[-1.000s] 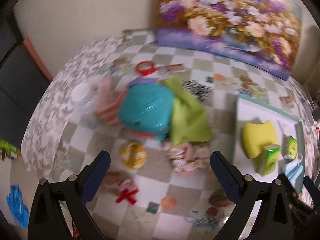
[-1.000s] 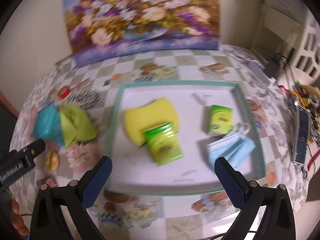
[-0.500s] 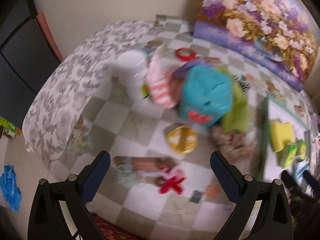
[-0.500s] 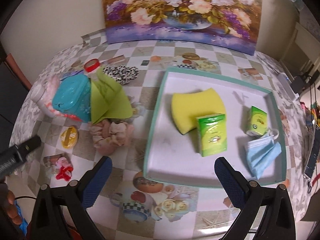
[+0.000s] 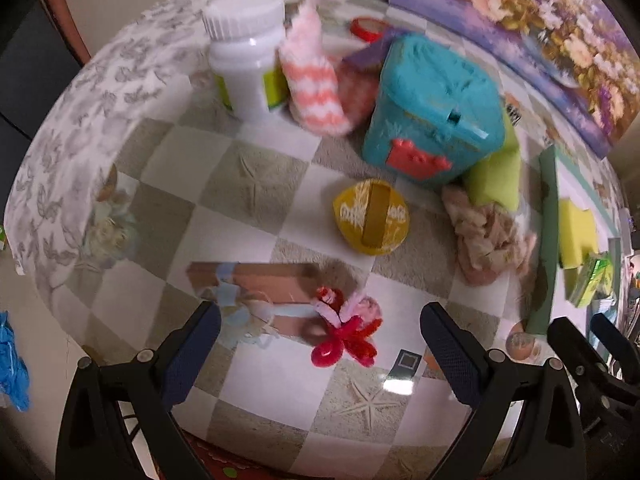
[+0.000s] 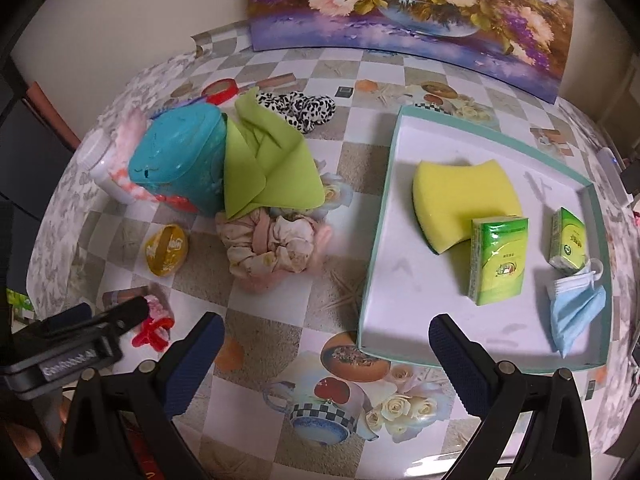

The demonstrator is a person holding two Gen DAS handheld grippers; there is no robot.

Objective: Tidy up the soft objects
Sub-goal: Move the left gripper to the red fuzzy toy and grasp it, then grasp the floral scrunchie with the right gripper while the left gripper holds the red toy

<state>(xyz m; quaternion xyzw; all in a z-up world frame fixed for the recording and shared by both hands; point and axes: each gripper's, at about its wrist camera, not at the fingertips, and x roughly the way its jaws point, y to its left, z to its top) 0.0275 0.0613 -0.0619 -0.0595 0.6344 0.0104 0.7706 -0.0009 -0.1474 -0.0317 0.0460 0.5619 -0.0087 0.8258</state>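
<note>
Both claws (image 5: 320,344) (image 6: 326,344) spread, empty — red-pink fuzzy toy (image 5: 346,330) blurred, half-hidden by left claw.

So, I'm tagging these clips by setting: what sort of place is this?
Probably a home, likely a dining or living room: a table under a patterned checkered tablecloth, a floral painting leaning on the wall, and household clutter such as a sponge.

Layout of the table. Tray (image 6: 378,240) at right, holding a sponge (image 6: 460,196), two tissue packs (image 6: 498,266) beside and before it, and a face mask (image 6: 576,308) at the near right corner. Left of the tray: lidded tub (image 6: 176,156), folded cloth (image 6: 268,168) leaning against it, scrunchie (image 6: 272,248) before the cloth. Bottle (image 5: 248,60) and sock (image 5: 316,84) left of the tub. Bow (image 5: 348,336) nearest the table's front edge.
</note>
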